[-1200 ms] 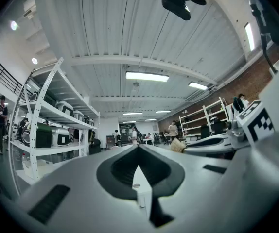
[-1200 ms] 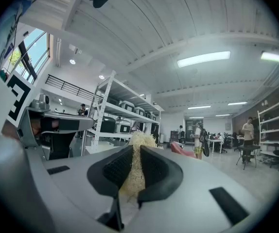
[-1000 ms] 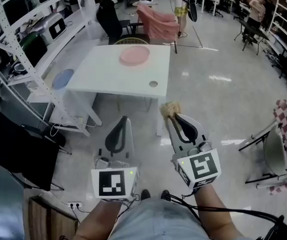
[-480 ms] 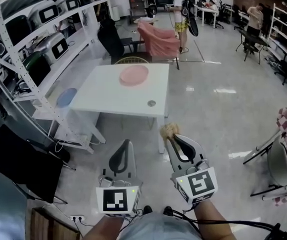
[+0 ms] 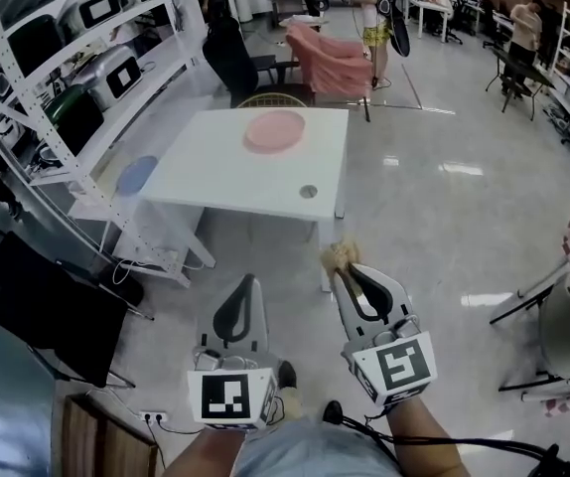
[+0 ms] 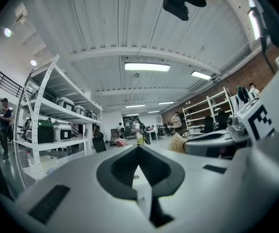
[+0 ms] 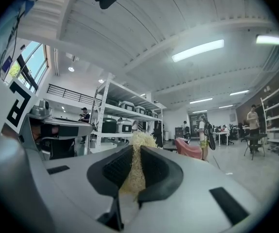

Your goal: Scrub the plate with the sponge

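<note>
A pink plate (image 5: 273, 130) lies on the far half of a white table (image 5: 215, 177), well ahead of both grippers. My right gripper (image 5: 343, 267) is shut on a tan fibrous sponge (image 5: 339, 256), whose tuft (image 7: 140, 141) sticks out past the jaw tips. My left gripper (image 5: 251, 282) is shut with nothing in it, its tips (image 6: 139, 147) meeting. Both grippers hang over the floor, short of the table's near edge.
White shelving (image 5: 76, 78) with appliances lines the left side. A black chair (image 5: 233, 53) and a pink-draped chair (image 5: 329, 58) stand beyond the table. A checkered-cloth chair (image 5: 568, 306) is at the right. People stand far back. A small round hole (image 5: 308, 192) marks the table's near right.
The table and plate have shifted slightly nearer and rightward in the head view. Both grippers stay shut, the right one holding the sponge.
</note>
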{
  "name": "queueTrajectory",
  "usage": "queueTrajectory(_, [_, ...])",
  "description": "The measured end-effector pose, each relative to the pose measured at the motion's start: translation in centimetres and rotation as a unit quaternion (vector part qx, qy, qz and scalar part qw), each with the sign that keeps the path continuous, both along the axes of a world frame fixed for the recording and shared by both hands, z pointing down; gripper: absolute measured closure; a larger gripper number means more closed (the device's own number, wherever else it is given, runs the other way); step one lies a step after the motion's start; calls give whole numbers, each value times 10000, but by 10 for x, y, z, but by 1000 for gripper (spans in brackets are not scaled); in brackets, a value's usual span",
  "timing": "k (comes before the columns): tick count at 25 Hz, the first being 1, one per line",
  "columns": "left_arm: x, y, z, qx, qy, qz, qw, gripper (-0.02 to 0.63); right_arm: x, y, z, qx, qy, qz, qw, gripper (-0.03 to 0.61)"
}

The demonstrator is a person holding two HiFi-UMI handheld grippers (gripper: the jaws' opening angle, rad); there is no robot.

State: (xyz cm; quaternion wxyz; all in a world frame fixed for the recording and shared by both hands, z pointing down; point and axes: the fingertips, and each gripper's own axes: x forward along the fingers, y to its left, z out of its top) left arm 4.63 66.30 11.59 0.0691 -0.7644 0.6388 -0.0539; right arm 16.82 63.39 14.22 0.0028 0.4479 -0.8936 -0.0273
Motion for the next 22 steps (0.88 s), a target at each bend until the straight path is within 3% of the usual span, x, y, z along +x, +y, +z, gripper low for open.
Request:
queueTrajectory(9, [-55,-99,27,-216,246,-57,9994,601,-49,-94,26,-268,122,-53,9996,525])
queueTrajectory(17, [-123,-202,20,-157,365,-12,9992,601,-117,-202,11,-159,287,-59,9994,523])
queueTrajectory(22, [-155,-247,2,84,418,82,9991,601,-154,-246,-5,49,311,-37,9995,523])
